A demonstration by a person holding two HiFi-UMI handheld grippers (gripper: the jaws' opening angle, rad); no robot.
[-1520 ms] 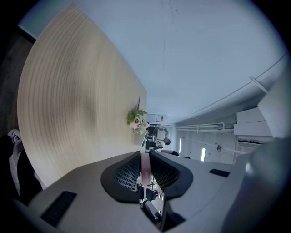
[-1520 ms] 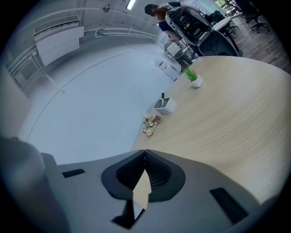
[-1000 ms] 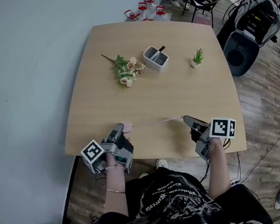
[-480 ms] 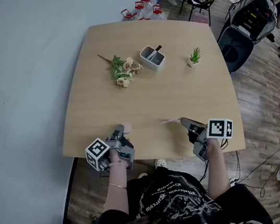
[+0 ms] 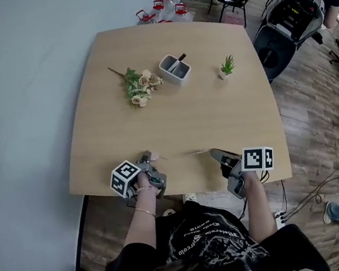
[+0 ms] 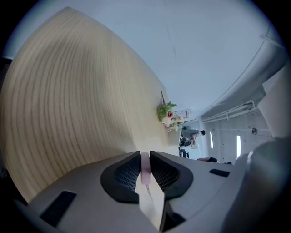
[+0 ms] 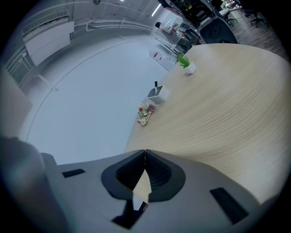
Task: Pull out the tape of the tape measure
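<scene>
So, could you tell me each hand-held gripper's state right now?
Left hand-held gripper: closed on pink tape measure.
Right hand-held gripper: closed, seemingly pinching the tape.

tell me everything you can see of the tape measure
The tape measure is a small pink case, edge-on, clamped between the left tool's black pads, low over the table's near edge. A short pale strip of tape shows by the shut right tool's tip; whether it is pinched there is unclear.

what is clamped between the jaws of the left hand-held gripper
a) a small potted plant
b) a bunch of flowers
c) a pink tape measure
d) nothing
c: the left gripper view shows the left hand-held gripper with both pads pressed on the pink tape measure.
</scene>
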